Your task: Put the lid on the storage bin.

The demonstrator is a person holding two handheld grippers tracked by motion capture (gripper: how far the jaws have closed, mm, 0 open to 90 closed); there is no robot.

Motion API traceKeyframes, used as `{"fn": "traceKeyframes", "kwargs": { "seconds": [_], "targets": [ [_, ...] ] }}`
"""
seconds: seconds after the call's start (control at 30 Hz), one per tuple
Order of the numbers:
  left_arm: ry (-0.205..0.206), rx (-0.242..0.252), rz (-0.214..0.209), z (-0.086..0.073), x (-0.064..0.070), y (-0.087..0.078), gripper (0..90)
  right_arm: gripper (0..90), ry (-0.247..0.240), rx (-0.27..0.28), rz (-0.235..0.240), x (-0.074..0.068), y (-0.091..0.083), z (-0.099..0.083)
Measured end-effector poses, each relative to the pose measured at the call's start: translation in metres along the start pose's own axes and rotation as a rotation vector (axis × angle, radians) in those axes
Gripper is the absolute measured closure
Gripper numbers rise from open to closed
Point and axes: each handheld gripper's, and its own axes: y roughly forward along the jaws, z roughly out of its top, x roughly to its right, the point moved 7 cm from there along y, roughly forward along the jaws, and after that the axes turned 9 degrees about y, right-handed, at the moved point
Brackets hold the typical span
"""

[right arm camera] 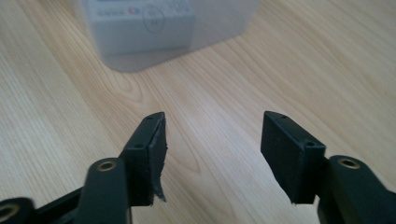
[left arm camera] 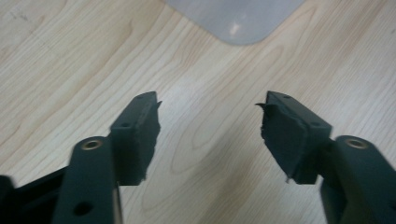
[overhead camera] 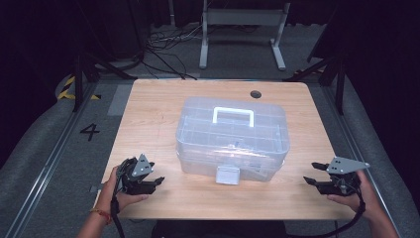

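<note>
Clear plastic storage box (overhead camera: 232,139) with white handle (overhead camera: 233,115), lid closed, at centre of wooden table (overhead camera: 148,114). Left gripper (overhead camera: 159,180) near front-left corner, jaws wide apart, holding nothing, clear of box. Right gripper (overhead camera: 309,174) near front-right corner, likewise spread and empty.

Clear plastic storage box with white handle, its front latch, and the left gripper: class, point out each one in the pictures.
Clear plastic storage box (overhead camera: 198,144), high view, on its left side wall.
White front latch (overhead camera: 228,174), high view, middle of the latch.
Left gripper (overhead camera: 157,172), high view, between its open jaws.
</note>
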Motion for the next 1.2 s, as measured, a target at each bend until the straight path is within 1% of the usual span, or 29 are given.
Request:
{"fn": "traceKeyframes", "kwargs": {
  "seconds": [0.03, 0.07, 0.1, 0.17, 0.23, 0.3, 0.33, 0.4, 0.43, 0.47, 0.5, 0.53, 0.57, 0.6, 0.63, 0.67, 0.7, 0.77, 1.0, 1.2],
  "targets": [
    [-0.001, -0.004, -0.009, -0.003, 0.000, 0.001, 34.8, 36.3, 0.013, 0.003, -0.019, 0.004, 0.001, -0.004],
    [0.001, -0.014, -0.008, -0.006, 0.000, 0.001, 34.2, 33.4, 0.036, -0.004, -0.045, 0.007, 0.001, -0.008],
    [-0.006, -0.019, -0.014, -0.009, 0.000, 0.001, 32.3, 31.4, 0.056, -0.007, -0.058, 0.009, 0.002, -0.012],
    [-0.022, -0.017, -0.038, -0.016, -0.001, 0.002, 29.3, 31.0, 0.083, -0.011, -0.065, 0.013, 0.003, -0.020],
    [-0.032, -0.023, -0.055, -0.023, -0.001, 0.004, 27.4, 29.6, 0.109, -0.001, -0.072, 0.017, 0.005, -0.026],
    [-0.052, -0.032, -0.049, -0.030, -0.002, 0.005, 24.4, 28.7, 0.155, 0.006, -0.083, 0.021, 0.007, -0.034],
    [-0.058, -0.035, -0.050, -0.033, -0.002, 0.005, 23.8, 28.1, 0.167, 0.007, -0.087, 0.022, 0.007, -0.036],
    [-0.064, -0.050, -0.044, -0.041, -0.003, 0.007, 22.6, 27.4, 0.209, 0.020, -0.093, 0.027, 0.010, -0.043],
    [-0.091, -0.030, -0.049, -0.043, -0.004, 0.006, 20.7, 27.1, 0.234, 0.025, -0.092, 0.029, 0.011, -0.046],
    [-0.129, -0.017, -0.060, -0.047, -0.004, 0.007, 20.0, 26.7, 0.259, 0.030, -0.087, 0.031, 0.012, -0.050],
    [-0.144, -0.011, -0.061, -0.048, -0.004, 0.007, 17.9, 26.5, 0.285, 0.033, -0.083, 0.033, 0.013, -0.055],
    [-0.153, -0.002, -0.059, -0.051, -0.005, 0.006, 16.4, 26.3, 0.291, 0.034, -0.087, 0.035, 0.014, -0.057],
    [-0.181, 0.016, -0.063, -0.054, -0.005, 0.006, 15.9, 24.5, 0.306, 0.031, -0.089, 0.036, 0.015, -0.060],
    [-0.194, 0.043, -0.053, -0.056, -0.005, 0.007, 15.4, 23.1, 0.323, 0.031, -0.087, 0.037, 0.014, -0.061],
    [-0.194, 0.060, -0.040, -0.058, -0.004, 0.006, 15.3, 23.3, 0.334, 0.038, -0.094, 0.038, 0.013, -0.061],
    [-0.199, 0.061, -0.033, -0.058, -0.004, 0.006, 15.4, 22.6, 0.336, 0.034, -0.102, 0.038, 0.013, -0.062],
    [-0.204, 0.061, -0.029, -0.058, -0.003, 0.005, 15.3, 21.5, 0.330, 0.023, -0.100, 0.037, 0.014, -0.062],
    [-0.211, 0.061, -0.024, -0.058, -0.003, 0.006, 15.2, 19.5, 0.326, 0.020, -0.096, 0.036, 0.015, -0.062],
    [-0.214, 0.060, -0.024, -0.058, -0.003, 0.005, 14.9, 19.0, 0.328, 0.020, -0.093, 0.036, 0.015, -0.062],
    [-0.208, 0.057, -0.019, -0.058, -0.003, 0.005, 14.8, 19.0, 0.329, 0.020, -0.093, 0.036, 0.015, -0.062]
  ]
}}
